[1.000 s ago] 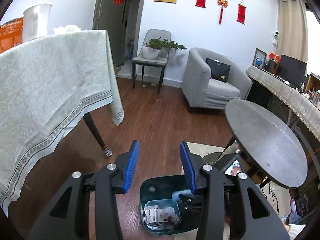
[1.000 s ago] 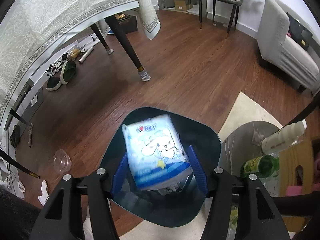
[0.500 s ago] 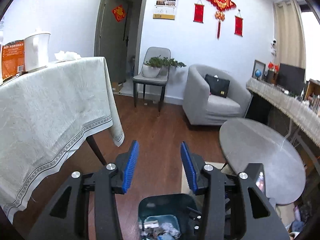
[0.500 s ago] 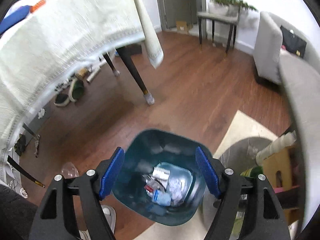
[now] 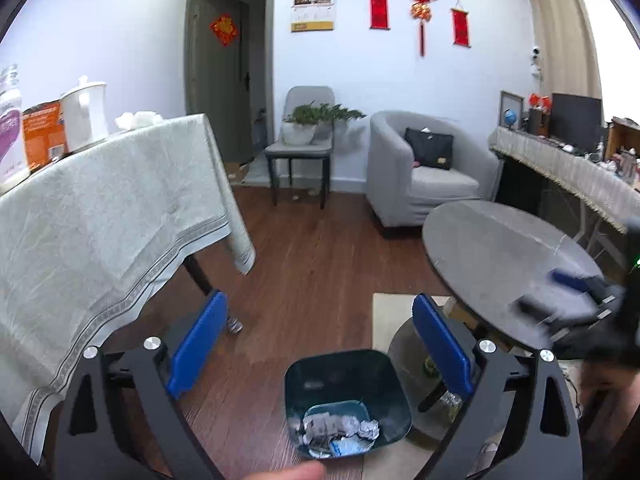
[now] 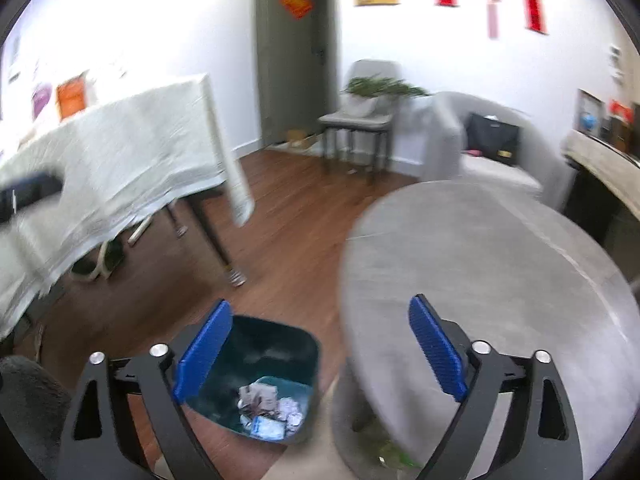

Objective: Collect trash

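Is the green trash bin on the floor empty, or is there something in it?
Not empty: the trash bin holds crumpled wrappers at its bottom, far below the rim.

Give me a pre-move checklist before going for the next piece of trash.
1. Left gripper empty, jaws just opened wide: ok.
2. Right gripper empty, jaws just opened wide: ok.
3. Trash bin upright on the floor, its mouth clear: ok.
4. Dropped trash lies inside the bin: ok.
5. Round table top bare: ok.
6. Next item to collect: cannot tell; the right wrist view is blurred.
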A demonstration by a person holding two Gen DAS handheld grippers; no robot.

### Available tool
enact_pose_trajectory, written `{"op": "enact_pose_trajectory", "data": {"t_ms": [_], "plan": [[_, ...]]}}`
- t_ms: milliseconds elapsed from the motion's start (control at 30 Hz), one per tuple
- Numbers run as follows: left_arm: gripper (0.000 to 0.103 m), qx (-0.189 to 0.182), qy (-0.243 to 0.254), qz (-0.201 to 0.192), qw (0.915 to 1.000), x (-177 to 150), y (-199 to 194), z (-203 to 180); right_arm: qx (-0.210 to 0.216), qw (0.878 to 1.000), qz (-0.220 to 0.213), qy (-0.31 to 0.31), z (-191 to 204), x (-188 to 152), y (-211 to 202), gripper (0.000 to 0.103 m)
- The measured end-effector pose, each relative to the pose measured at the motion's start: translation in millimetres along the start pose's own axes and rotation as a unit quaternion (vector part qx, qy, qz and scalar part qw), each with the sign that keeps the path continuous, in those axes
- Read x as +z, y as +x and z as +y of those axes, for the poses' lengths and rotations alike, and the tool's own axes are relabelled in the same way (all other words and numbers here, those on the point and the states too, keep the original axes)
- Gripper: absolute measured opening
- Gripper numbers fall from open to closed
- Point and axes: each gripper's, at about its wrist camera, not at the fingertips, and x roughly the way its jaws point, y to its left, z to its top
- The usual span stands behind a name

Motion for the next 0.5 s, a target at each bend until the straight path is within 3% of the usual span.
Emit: {"op": "enact_pose_trajectory", "data": {"t_ms": [233, 500], "plan": [[0.099, 0.037, -0.02, -0.008, 0.9991, -22, -10, 6, -0.067, 0.995, -0.036, 0.057, -55, -9, -68, 0.099], [0.099, 0.017, -0.01, 0.0, 0.9998, -42, -23, 1, -0.109, 0.99, -0.038, 0.085, -81, -43, -112, 0.1]]}}
